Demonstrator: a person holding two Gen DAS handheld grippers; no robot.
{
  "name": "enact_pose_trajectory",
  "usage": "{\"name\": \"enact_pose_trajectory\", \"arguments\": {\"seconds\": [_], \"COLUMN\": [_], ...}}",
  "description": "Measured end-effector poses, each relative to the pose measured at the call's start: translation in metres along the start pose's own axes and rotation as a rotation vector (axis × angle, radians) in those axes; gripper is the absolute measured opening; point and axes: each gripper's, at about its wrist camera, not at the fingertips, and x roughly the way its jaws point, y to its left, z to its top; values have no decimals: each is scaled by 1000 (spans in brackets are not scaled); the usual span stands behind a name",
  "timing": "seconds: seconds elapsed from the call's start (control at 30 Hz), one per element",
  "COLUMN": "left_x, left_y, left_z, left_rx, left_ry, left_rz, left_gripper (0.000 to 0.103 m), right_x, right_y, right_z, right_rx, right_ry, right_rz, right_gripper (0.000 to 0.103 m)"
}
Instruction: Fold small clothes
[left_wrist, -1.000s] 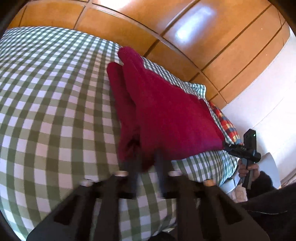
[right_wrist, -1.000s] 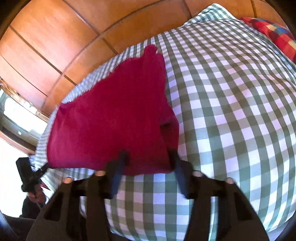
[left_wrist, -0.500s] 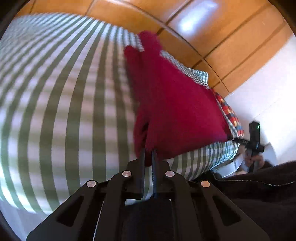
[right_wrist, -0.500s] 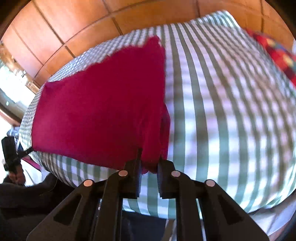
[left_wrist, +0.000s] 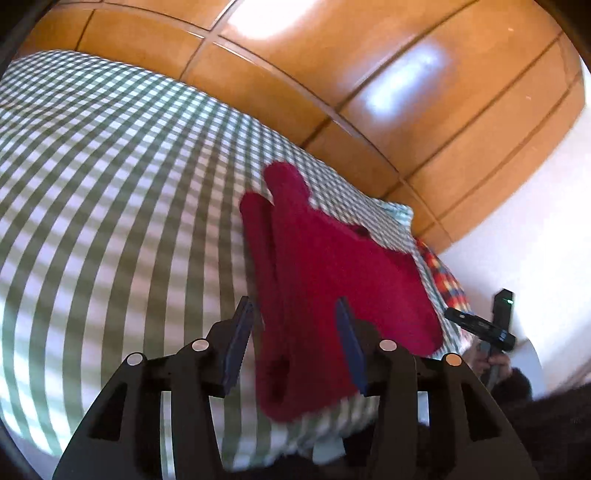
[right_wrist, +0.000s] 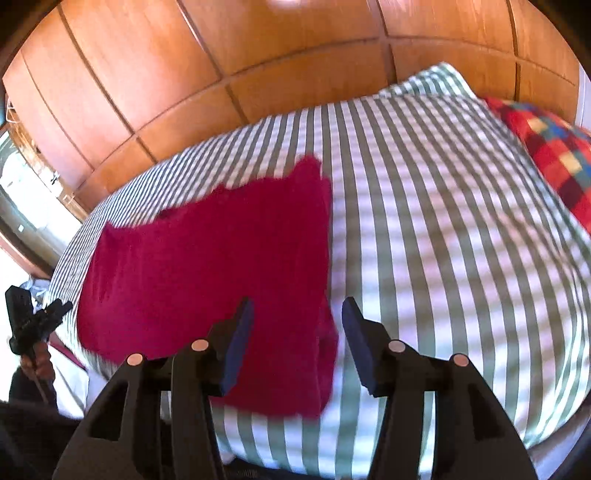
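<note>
Left gripper (left_wrist: 295, 343) spread wide over the near corner of the red garment (left_wrist: 332, 280), pads straddling the cloth but gripping nothing, and same deal with the right gripper (right_wrist: 295, 347), jaws wide apart with only the garment's near right edge sitting between them. Garment lying flat and doubled over on the checked bed (right_wrist: 443, 221), close to the near edge, with a narrow bit poking out toward the far side, so probably laid down like that to set the fold, with both corners let go.
</note>
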Motion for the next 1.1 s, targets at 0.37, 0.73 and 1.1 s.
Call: {"name": "enact_pose_trajectory", "arguments": {"seconds": [0.37, 0.73, 1.1], "left_x": [72, 99, 89], "left_y": [0, 11, -43], "left_z": [58, 69, 61], "left_rx": [-4, -33, 121], "left_ry": [26, 20, -61], "left_rz": [49, 224, 506], "left_gripper": [45, 7, 10], "right_x": [87, 103, 92], "right_y": [0, -10, -5], "right_z": [69, 78, 69], "right_rx": [38, 67, 45], "right_ry": [25, -17, -68], "right_rz": [-92, -174, -280], "right_gripper": [58, 9, 56]}}
